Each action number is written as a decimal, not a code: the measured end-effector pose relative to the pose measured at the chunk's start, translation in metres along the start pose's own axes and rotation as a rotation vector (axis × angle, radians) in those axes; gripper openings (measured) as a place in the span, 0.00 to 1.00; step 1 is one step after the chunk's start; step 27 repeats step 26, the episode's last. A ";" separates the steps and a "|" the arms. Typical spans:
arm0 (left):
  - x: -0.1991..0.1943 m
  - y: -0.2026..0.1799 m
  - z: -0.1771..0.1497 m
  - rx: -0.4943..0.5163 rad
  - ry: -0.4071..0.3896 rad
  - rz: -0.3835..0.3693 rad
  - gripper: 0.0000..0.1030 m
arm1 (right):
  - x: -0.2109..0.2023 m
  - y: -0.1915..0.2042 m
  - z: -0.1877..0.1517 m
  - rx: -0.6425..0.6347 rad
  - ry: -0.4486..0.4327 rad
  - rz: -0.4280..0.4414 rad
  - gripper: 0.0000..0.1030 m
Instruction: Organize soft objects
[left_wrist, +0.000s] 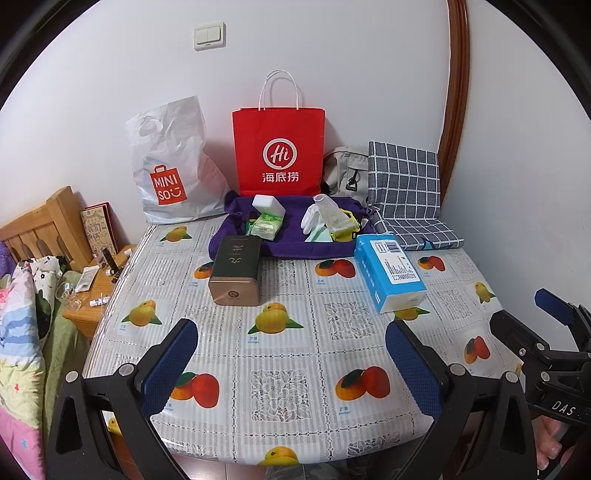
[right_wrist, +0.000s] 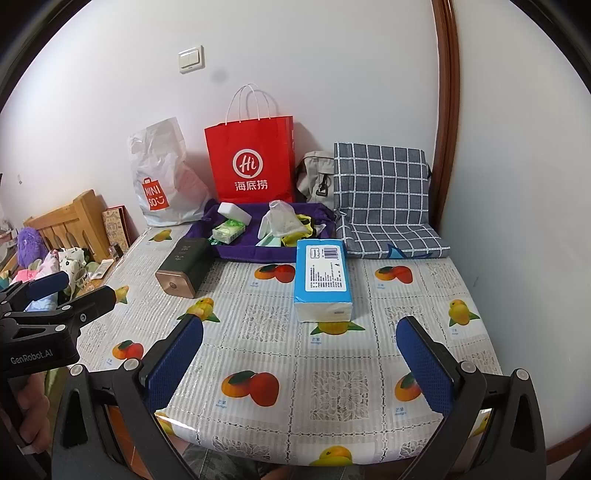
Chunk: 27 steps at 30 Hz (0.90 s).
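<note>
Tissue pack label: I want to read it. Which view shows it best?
The right wrist view: the tissue pack lies near centre, its label facing the camera squarely. In the left wrist view the pack sits off to the right, angled, its print skewed.

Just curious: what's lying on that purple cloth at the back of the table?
On the purple cloth: a white box, a green tissue pack, a white glove, something yellow. Anything beneath them is hidden.

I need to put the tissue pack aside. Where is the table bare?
Bare: the near tablecloth in front of the blue tissue pack and dark tin, also right of the pack. Crowded: the back, with purple cloth, red bag, checked bag.
</note>
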<state>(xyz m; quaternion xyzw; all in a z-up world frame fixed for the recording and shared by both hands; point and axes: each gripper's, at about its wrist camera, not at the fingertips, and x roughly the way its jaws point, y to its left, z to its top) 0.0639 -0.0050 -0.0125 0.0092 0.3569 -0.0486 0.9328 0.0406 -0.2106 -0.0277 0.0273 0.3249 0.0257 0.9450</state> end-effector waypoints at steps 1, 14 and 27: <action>0.000 0.000 0.000 0.002 0.001 0.000 1.00 | 0.000 0.000 0.000 0.000 0.000 0.001 1.00; -0.001 0.001 0.000 0.001 -0.001 0.000 1.00 | -0.001 0.001 0.002 -0.001 -0.006 0.004 1.00; -0.001 0.000 -0.001 0.001 -0.003 0.001 1.00 | -0.002 0.002 0.000 -0.005 -0.007 0.004 1.00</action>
